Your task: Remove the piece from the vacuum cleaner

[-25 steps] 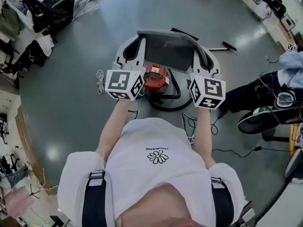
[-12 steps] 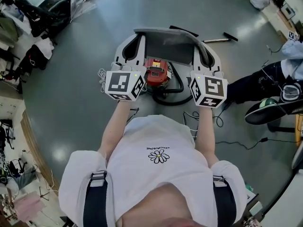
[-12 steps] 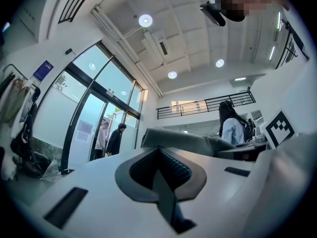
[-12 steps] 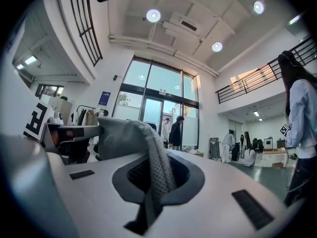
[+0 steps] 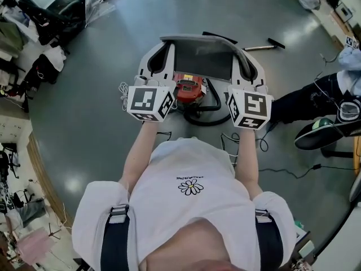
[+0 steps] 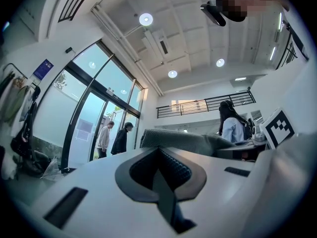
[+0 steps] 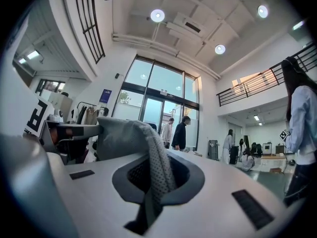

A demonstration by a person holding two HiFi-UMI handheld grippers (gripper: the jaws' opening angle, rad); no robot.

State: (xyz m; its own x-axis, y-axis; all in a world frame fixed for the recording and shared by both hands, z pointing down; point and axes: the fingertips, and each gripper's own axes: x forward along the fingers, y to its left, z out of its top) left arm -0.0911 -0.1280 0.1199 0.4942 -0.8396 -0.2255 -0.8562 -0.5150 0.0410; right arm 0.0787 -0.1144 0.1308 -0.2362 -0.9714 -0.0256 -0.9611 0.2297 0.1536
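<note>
The floor (image 5: 84, 112) under me is smooth grey, faintly glossy; ahead stand tall glass doors (image 7: 163, 108), a white ceiling (image 7: 198, 38) with round lights (image 7: 157, 15), and a dark-barred railing (image 7: 257, 86). The red vacuum cleaner (image 5: 188, 89) sits at frame centre, its black hose (image 5: 211, 117) curling right. Above it the grey mesh piece (image 5: 203, 58) spans my left gripper (image 5: 165, 45) and right gripper (image 5: 243, 51), both clamped on its soft, perforated edges.
</note>
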